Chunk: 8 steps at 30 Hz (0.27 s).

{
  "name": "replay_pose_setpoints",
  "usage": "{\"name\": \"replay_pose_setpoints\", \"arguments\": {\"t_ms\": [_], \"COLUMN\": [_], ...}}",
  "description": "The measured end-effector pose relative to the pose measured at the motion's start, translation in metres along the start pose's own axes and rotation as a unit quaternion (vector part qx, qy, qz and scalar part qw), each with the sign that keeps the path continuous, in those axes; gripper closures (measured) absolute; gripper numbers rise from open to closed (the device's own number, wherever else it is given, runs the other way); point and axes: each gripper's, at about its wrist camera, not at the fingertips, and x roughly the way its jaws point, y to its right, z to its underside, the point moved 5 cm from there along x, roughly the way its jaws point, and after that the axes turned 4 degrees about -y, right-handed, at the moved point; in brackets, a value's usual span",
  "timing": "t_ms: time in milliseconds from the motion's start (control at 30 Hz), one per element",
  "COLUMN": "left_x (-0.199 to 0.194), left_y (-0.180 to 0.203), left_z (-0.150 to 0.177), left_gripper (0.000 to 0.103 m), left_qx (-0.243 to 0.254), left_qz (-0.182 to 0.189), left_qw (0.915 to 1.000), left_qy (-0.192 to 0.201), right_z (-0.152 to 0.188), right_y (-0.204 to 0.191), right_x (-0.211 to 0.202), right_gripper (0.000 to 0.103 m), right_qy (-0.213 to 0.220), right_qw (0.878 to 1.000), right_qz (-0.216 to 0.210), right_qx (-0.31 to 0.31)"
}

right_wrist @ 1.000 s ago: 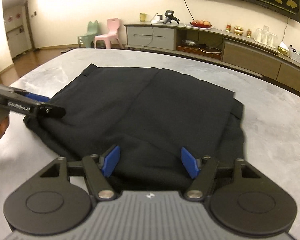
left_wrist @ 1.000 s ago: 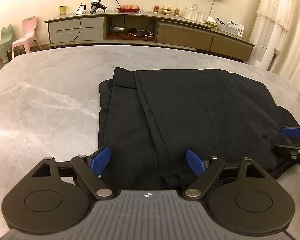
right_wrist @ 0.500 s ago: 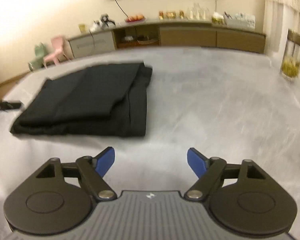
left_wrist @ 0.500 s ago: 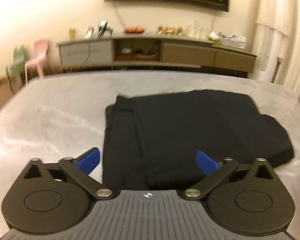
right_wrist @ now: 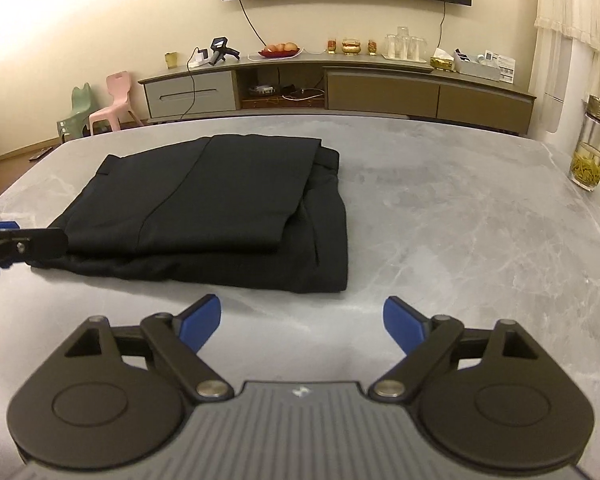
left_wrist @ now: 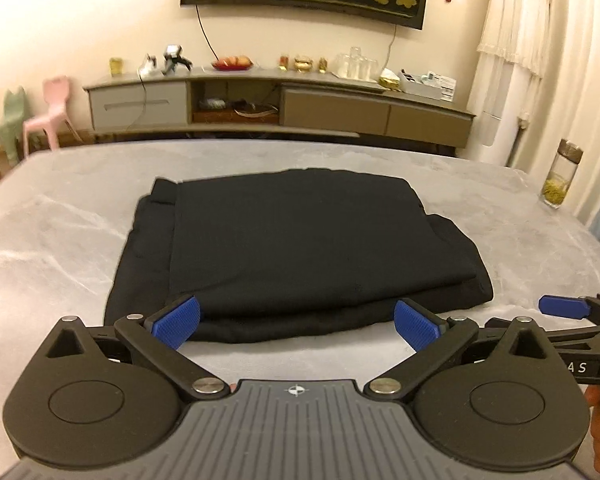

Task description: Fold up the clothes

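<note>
The left gripper (left_wrist: 296, 322) is spread wide and holds nothing; its blue pads (left_wrist: 176, 320) hang just above the near edge of folded black trousers (left_wrist: 296, 248). The right gripper (right_wrist: 302, 322), its jaws opening with nothing between them, hovers over bare grey table (right_wrist: 460, 220), the trousers ahead to its left.

Both wrist views look down, seemingly close, across the shared folded black garment (left_wrist: 296, 248).

Cream walls (right_wrist: 80, 20), long low sideboard (right_wrist: 380, 84), grey marble table (right_wrist: 480, 220).
</note>
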Motion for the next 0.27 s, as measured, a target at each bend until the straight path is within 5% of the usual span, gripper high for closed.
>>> {"name": "replay_pose_setpoints", "arguments": {"t_ms": [267], "left_x": [-0.017], "left_y": [0.007], "left_z": [0.008], "left_gripper": [0.001], "left_qx": [-0.049], "left_qz": [0.031], "left_qw": [0.9981], "left_qy": [0.021], "right_z": [0.001], "right_y": [-0.017], "right_x": [-0.005], "right_gripper": [0.012], "right_qy": [0.009], "right_qw": [1.000], "right_qz": [-0.003], "right_qx": [-0.012]}}
